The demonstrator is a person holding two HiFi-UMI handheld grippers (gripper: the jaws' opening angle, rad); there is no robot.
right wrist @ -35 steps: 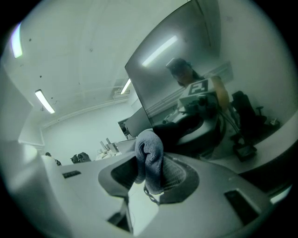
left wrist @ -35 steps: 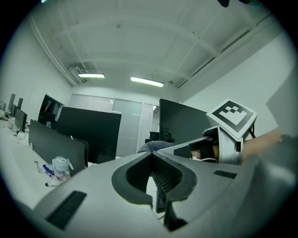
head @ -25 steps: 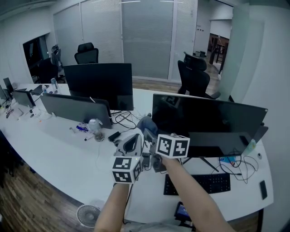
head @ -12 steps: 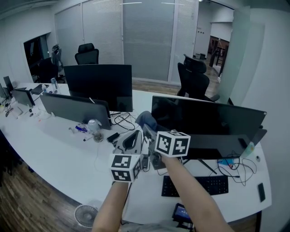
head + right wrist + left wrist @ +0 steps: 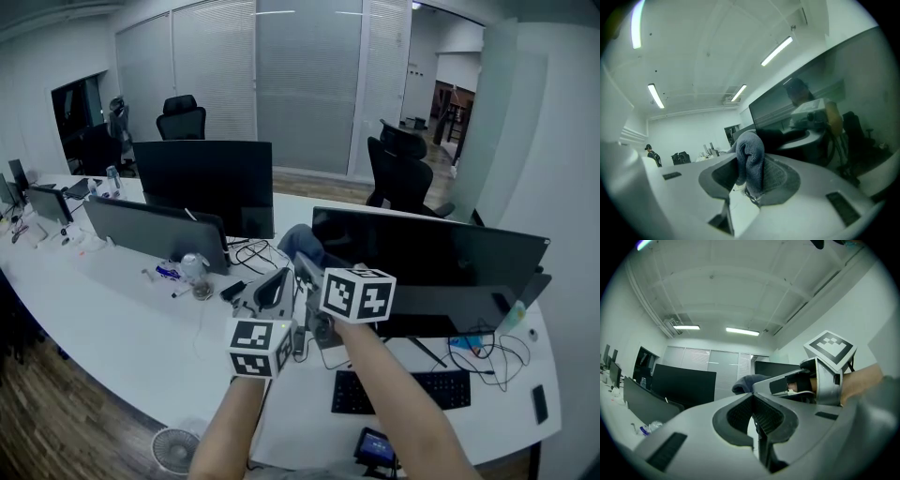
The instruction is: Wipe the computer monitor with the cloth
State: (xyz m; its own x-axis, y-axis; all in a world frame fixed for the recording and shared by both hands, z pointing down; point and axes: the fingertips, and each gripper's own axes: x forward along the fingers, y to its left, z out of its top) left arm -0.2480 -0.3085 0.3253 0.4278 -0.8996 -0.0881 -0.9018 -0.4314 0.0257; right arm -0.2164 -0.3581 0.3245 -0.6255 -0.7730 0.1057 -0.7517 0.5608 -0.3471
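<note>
1. Black keyboard [image 5: 403, 389] lies on the white desk [image 5: 122, 309] nearest the person, just in front of the computer monitor [image 5: 431, 267].
2. Held above the desk to the left of the keyboard, the left gripper [image 5: 272, 289] has its jaws closed together with nothing between them. Its marker cube faces the head camera.
3. Just to its right and slightly farther, the right gripper [image 5: 306, 272] has its jaws clamped on the grey-blue cloth [image 5: 298, 242], and a bunched fold of the fabric stands up out of them.
4. The cloth sits at the monitor's left edge, near the upper corner of the dark screen. Whether it touches the glass cannot be told.
5. Farther left stands a second black monitor [image 5: 206, 183], with a tangle of cables [image 5: 258, 251] on the desk between the two screens.
6. Beyond the desk, a dark office chair [image 5: 403, 173] stands before a wall of closed blinds [image 5: 305, 84].
</note>
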